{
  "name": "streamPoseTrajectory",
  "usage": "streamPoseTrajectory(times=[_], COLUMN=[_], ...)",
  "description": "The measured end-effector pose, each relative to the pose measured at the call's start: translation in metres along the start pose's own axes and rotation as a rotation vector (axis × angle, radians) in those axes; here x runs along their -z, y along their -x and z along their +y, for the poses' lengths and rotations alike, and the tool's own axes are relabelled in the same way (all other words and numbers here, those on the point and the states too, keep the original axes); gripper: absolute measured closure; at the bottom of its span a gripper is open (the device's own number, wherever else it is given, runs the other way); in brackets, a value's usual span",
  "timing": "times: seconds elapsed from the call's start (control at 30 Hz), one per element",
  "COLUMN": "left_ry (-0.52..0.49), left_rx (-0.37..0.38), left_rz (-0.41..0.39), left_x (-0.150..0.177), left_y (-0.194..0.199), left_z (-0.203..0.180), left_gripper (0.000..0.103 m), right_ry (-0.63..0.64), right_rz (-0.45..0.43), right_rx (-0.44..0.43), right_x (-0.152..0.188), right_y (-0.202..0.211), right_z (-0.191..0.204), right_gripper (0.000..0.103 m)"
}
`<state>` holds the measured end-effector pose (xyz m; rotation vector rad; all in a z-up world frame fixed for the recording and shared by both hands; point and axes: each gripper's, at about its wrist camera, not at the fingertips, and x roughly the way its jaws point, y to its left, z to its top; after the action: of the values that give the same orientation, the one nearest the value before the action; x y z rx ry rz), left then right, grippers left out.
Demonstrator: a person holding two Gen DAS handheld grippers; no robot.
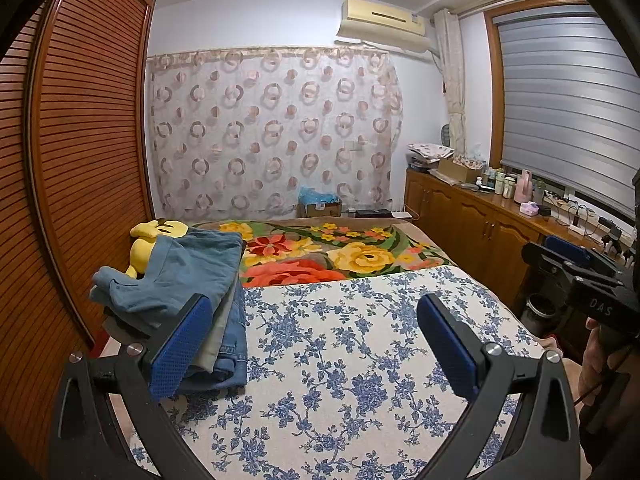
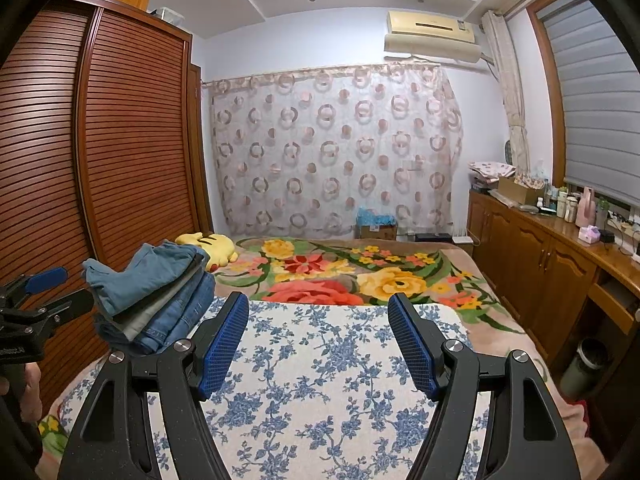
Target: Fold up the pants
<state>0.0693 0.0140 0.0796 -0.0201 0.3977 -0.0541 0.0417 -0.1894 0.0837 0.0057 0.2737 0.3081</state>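
A stack of folded pants (image 1: 200, 280) lies at the left edge of the bed: teal on top, grey and blue denim below. It also shows in the right wrist view (image 2: 156, 292). My left gripper (image 1: 316, 312) is open and empty, held above the blue-flowered white cloth (image 1: 340, 340), its left pad (image 1: 180, 348) just in front of the stack. My right gripper (image 2: 318, 316) is open and empty above the same cloth (image 2: 320, 380). The right gripper appears at the right edge of the left wrist view (image 1: 576, 268); the left one at the left edge of the right wrist view (image 2: 40, 300).
A yellow plush toy (image 1: 156, 240) lies behind the stack. A flowered blanket (image 1: 340, 252) covers the far bed. A slatted wooden wardrobe (image 1: 80, 160) stands to the left, a wooden cabinet (image 1: 472, 216) with bottles to the right, and a bin (image 2: 584, 368) beside the bed.
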Motion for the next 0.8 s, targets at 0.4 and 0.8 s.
streamPoseTrajectory(times=[0.4, 0.8], left_ry=[-0.001, -0.002], left_rx=[0.0, -0.002], left_rz=[0.0, -0.002], left_x=[0.0001, 0.0007], left_y=[0.0016, 0.0011], left_z=[-0.0007, -0.0006], left_gripper=[0.001, 0.001], right_ry=[0.001, 0.003], right_rz=[0.0, -0.003], right_rx=[-0.001, 0.004], right_x=[0.0008, 0.0018], right_y=[-0.0008, -0.0012], right_z=[-0.0022, -0.0027], right_gripper=[0.029, 0.029])
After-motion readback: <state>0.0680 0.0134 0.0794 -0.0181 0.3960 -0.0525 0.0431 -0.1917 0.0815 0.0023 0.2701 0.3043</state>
